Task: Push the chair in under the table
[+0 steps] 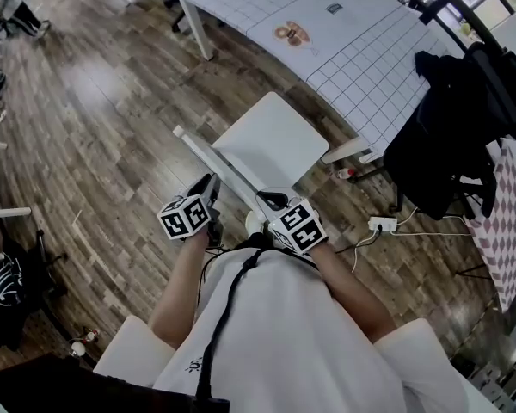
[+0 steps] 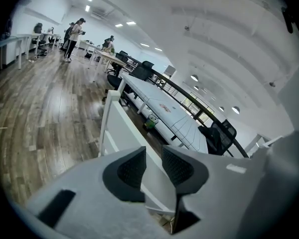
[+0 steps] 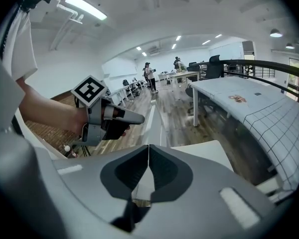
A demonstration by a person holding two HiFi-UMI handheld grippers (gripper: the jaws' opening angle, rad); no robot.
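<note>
White chair [image 1: 271, 140] stood at frame centre, seat toward the gridded surface [image 1: 353, 41] at upper right. Just below its backrest [image 1: 208, 157], equally near: left gripper [image 1: 210, 186] slightly parted, right gripper [image 1: 272, 201] clenched, empty.

I see a dark brown wood-plank floor [image 1: 112, 101] carrying everything here. On it stands a long white table [image 1: 370, 58] topped with a black-lined grid sheet. On that sheet lie a small brown ring-shaped item [image 1: 291, 33] and, apart from it, a little dark rectangular item [image 1: 334, 9]. A white chair [image 1: 271, 140] stands on the planks just beside the table's edge. A white power strip [image 1: 383, 224] with its cable lies on the floor nearby.
</note>
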